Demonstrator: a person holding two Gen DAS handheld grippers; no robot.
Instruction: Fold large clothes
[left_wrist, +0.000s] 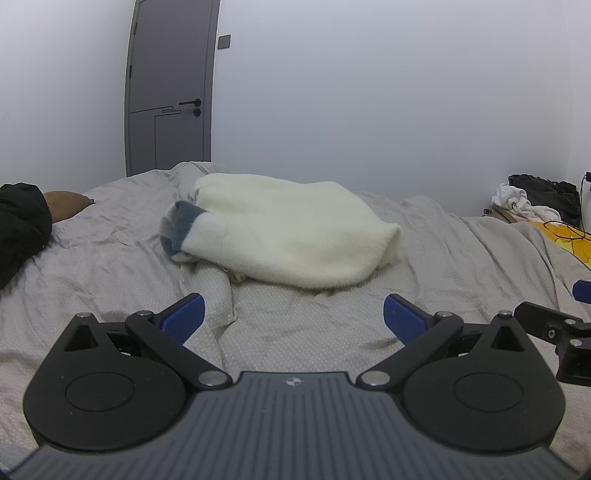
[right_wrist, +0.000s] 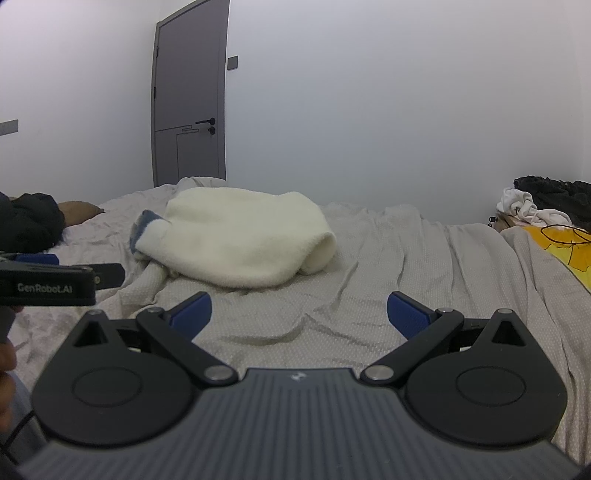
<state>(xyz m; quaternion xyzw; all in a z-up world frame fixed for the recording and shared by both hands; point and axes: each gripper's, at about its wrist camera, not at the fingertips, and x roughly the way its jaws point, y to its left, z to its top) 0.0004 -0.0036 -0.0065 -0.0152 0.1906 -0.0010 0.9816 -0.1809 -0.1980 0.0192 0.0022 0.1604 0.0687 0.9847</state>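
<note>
We see the cream fleece garment (left_wrist: 291, 236) lying folded into a compact bundle on the grey bedsheet (left_wrist: 424, 266), its blue-grey cuff (left_wrist: 181, 229) turned left. Left gripper (left_wrist: 293, 314) and right gripper (right_wrist: 299, 312) hover near it, fingers spread wide, holding nothing. We judge the fold essentially complete; next comes tidying or fetching another garment.

A thick, fuzzy fleece cloth is seen in the cream garment (left_wrist: 295, 236), with a smoother knitted cuff (left_wrist: 207, 230). The bed (left_wrist: 424, 258) is covered in matt, wrinkled, dotted fabric. Matt black plastic, ribbed blue pads (left_wrist: 183, 318) and shiny metal pins are shown on the left tongs (left_wrist: 293, 314).
</note>
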